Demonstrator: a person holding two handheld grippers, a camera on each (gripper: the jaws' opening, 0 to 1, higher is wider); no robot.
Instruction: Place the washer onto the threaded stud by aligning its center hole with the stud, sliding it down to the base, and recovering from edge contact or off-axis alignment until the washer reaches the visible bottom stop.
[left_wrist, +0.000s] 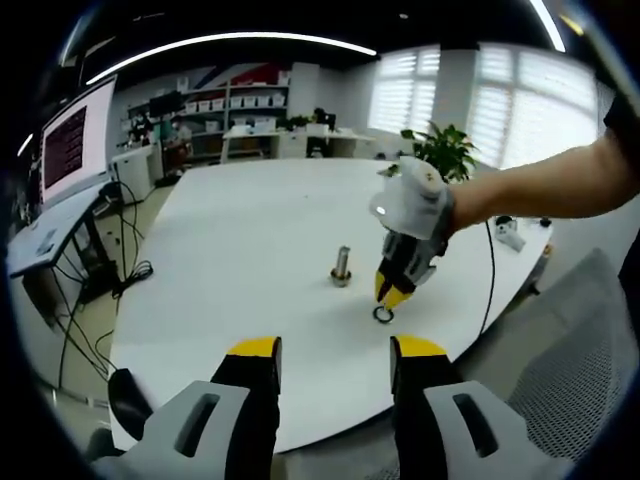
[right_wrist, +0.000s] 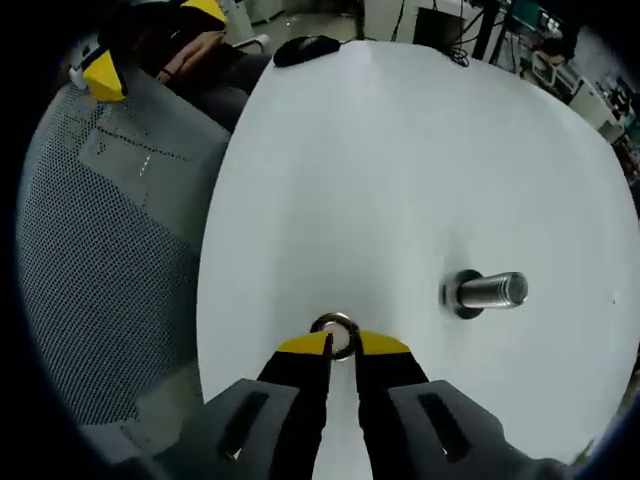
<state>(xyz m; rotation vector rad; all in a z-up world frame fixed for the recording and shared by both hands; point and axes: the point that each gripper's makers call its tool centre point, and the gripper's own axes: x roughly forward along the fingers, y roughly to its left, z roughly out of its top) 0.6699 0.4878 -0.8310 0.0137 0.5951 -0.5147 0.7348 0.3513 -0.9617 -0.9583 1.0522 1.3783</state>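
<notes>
A short metal threaded stud stands upright on the white table. My right gripper, held by a gloved hand, points down just right of the stud, its yellow-tipped jaws shut on a small dark washer at table level. In the right gripper view, the washer sits pinched at the tips of the right gripper, and the stud lies off to the right, apart from it. My left gripper hovers open over the table's near edge, holding nothing.
A grey mesh chair stands by the table edge, with a black mouse on the table beyond it. A monitor and desk with cables are off to the left, and a plant stands at the far side.
</notes>
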